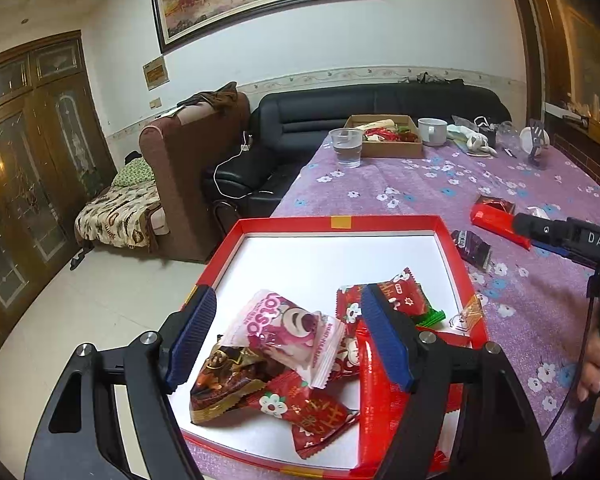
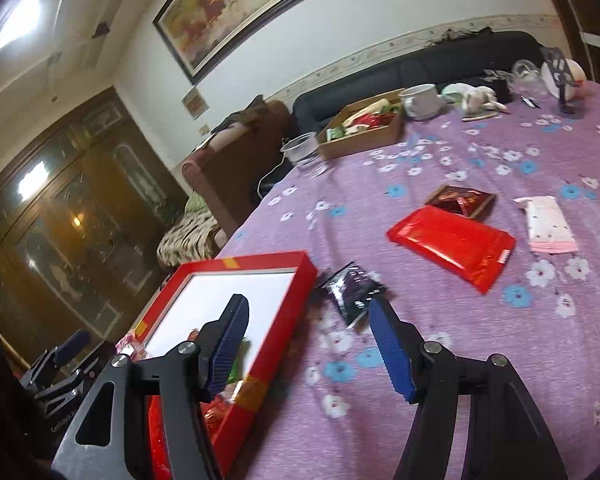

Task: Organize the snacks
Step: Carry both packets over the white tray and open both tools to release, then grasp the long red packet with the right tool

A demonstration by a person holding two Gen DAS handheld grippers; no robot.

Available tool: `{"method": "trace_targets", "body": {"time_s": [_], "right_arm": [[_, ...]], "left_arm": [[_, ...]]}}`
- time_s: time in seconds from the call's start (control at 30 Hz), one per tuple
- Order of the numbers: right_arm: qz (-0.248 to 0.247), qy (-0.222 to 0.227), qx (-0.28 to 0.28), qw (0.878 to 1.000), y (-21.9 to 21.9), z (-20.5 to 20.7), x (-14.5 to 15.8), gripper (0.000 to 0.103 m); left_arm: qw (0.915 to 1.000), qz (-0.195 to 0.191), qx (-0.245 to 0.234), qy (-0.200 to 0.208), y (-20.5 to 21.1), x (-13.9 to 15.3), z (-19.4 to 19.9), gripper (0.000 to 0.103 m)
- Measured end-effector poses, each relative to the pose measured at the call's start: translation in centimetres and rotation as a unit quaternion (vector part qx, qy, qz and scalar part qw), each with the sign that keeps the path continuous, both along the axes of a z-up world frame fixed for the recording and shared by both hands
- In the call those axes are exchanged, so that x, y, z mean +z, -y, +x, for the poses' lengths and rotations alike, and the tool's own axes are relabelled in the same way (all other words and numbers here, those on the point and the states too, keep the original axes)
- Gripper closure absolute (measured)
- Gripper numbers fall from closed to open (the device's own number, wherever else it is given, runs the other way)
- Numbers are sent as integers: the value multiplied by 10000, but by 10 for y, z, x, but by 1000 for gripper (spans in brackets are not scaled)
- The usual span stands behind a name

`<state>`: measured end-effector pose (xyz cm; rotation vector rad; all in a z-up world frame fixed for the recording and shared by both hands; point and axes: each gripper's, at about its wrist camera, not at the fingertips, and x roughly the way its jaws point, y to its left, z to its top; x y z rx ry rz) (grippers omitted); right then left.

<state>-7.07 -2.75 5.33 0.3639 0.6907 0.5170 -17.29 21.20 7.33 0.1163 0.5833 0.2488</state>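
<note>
- We hold our left gripper (image 1: pixel 288 340) over the red tray (image 1: pixel 340 225), fingers spread wide and pinching nothing; the pink bear packet (image 1: pixel 288 330) lies loose below them on a heap of red snack packets (image 1: pixel 300 412).
- Our right gripper (image 2: pixel 308 344) hangs at the tray's right rim (image 2: pixel 268 344), fingers spread and empty, one over the tray, one over the purple cloth (image 2: pixel 500 360).
- At twelve o'clock of it, close by, we see a small black packet (image 2: pixel 354 290).
- Further, at one o'clock, a flat red packet (image 2: pixel 456 244), a dark brown one (image 2: pixel 460 200) behind, a pale pink one (image 2: pixel 548 224) beside.
- Far at twelve, a cardboard box (image 2: pixel 364 140), clear cup (image 2: pixel 302 150) and mug (image 2: pixel 420 100).
</note>
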Motion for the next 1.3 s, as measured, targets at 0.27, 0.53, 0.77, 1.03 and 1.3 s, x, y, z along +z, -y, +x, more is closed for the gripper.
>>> {"method": "trace_targets", "body": {"time_s": [0.27,0.53,0.77,1.03,1.3], "right_arm": [[94,-121,-57,9999,10,4,-11,38],[151,-304,-63,9994,12,10,-17,36],[87,-204,-32,9997,9,7,-14,36],[96,-224,-24,9997,9,8,-15,36],[85,-249,-21,9997,9,10,-15,36]], "left_arm": [[9999,122,-62,-89,13,-1,6,28],[9994,257,-151,-169,29,-3,13,28],[9992,287,-203,-190,34,-3,16,28],[9991,287,-218,-210,35,-4,16,28],[9991,261,-219,-257,34,-8,19,28]]}}
